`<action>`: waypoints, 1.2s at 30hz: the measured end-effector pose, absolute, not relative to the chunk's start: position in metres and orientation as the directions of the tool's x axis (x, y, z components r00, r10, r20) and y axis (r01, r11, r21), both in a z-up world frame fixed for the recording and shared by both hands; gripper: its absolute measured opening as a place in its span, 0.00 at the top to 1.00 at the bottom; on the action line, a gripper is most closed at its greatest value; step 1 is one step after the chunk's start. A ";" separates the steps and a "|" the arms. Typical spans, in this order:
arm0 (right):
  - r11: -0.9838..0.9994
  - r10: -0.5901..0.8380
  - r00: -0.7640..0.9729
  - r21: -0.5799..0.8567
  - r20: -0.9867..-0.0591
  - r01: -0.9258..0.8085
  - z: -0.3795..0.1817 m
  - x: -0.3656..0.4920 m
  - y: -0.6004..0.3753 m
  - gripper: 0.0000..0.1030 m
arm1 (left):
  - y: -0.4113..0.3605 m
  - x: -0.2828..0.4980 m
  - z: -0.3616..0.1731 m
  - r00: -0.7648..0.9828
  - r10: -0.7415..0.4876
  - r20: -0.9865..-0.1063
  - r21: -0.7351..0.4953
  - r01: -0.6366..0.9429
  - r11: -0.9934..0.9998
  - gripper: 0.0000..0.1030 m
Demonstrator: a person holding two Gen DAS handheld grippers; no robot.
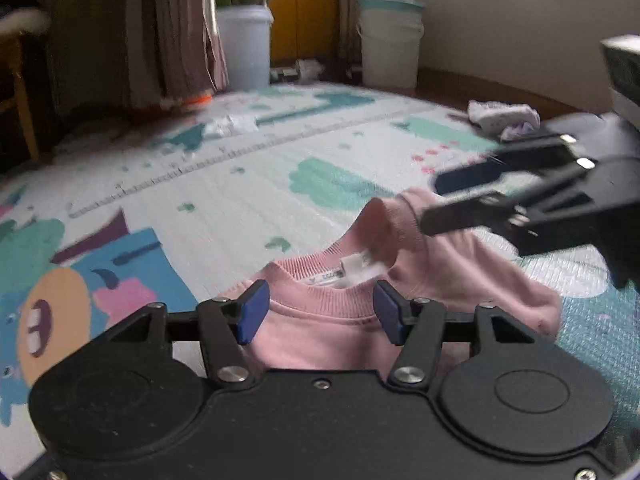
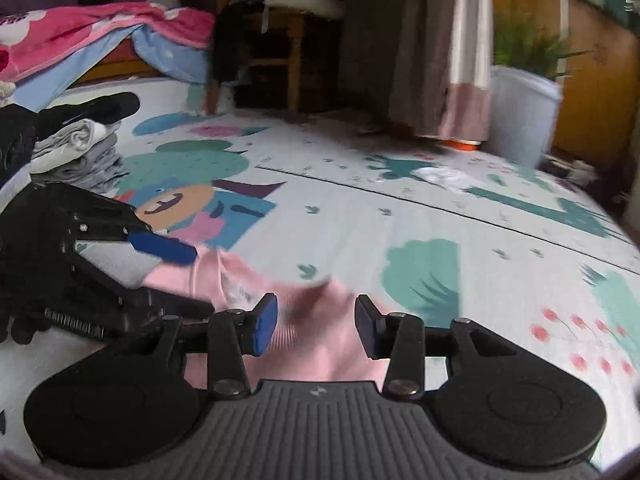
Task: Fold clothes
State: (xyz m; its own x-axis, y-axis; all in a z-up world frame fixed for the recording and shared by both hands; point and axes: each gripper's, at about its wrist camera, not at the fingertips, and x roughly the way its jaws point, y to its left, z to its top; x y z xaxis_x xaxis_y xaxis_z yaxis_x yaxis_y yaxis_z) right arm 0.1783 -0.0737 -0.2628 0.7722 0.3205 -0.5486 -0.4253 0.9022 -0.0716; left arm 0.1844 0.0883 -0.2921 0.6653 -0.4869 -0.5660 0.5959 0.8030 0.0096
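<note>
Pink sweatshirt (image 1: 400, 280) lies rumpled on patterned play mat (image 1: 240, 184), neckline facing my left tongs (image 1: 320, 312), jaws spread, nothing held. My right tongs (image 2: 316, 324) likewise agape over pink fabric. Folded grey clothes (image 2: 76, 148) far left.

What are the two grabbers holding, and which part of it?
Nothing yet. The left gripper sits open around the pink sweatshirt's collar, and the right gripper is open over its shoulder.
</note>
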 end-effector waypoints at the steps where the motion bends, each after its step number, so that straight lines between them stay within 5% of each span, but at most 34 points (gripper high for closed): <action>1: 0.897 0.316 0.754 -0.078 -0.576 -0.436 -0.268 0.187 -0.076 0.54 | 0.087 0.189 -0.297 0.651 -0.486 -0.583 0.003 0.600 0.800 0.44; 5: 0.910 0.364 0.669 0.094 -0.648 -0.405 -0.294 0.214 -0.094 0.53 | 0.089 0.195 -0.306 0.632 -0.492 -0.598 -0.047 0.586 0.809 0.44; 9: 0.906 0.351 0.658 0.063 -0.667 -0.419 -0.288 0.218 -0.088 0.51 | 0.090 0.191 -0.305 0.635 -0.482 -0.604 -0.064 0.565 0.823 0.43; 14: 0.939 0.342 0.721 0.245 -0.603 -0.240 -0.265 0.187 -0.121 0.34 | 0.126 0.169 -0.270 0.721 -0.468 -0.511 -0.256 0.392 0.883 0.41; 21: 0.869 0.381 0.696 0.493 -0.609 -0.044 -0.294 0.148 -0.147 0.34 | 0.162 0.137 -0.298 0.686 -0.483 -0.544 -0.540 0.155 0.828 0.36; 29: 0.811 0.411 0.685 0.584 -0.601 0.026 -0.318 0.140 -0.138 0.37 | 0.143 0.122 -0.323 0.667 -0.490 -0.561 -0.644 0.020 0.765 0.37; 30: 0.783 0.421 0.691 0.620 -0.588 0.051 -0.321 0.139 -0.142 0.43 | 0.142 0.122 -0.324 0.667 -0.493 -0.559 -0.659 0.004 0.752 0.49; 31: 0.764 0.421 0.695 0.640 -0.583 0.074 -0.323 0.139 -0.144 0.47 | 0.142 0.123 -0.327 0.653 -0.506 -0.563 -0.678 -0.016 0.734 0.78; 33: 0.748 0.443 0.677 0.659 -0.587 0.082 -0.325 0.137 -0.145 0.68 | 0.140 0.124 -0.329 0.634 -0.523 -0.569 -0.696 -0.033 0.717 0.80; 36: 0.778 0.488 0.609 0.628 -0.626 0.022 -0.321 0.124 -0.140 0.70 | 0.151 0.116 -0.332 0.577 -0.585 -0.571 -0.747 -0.069 0.661 0.80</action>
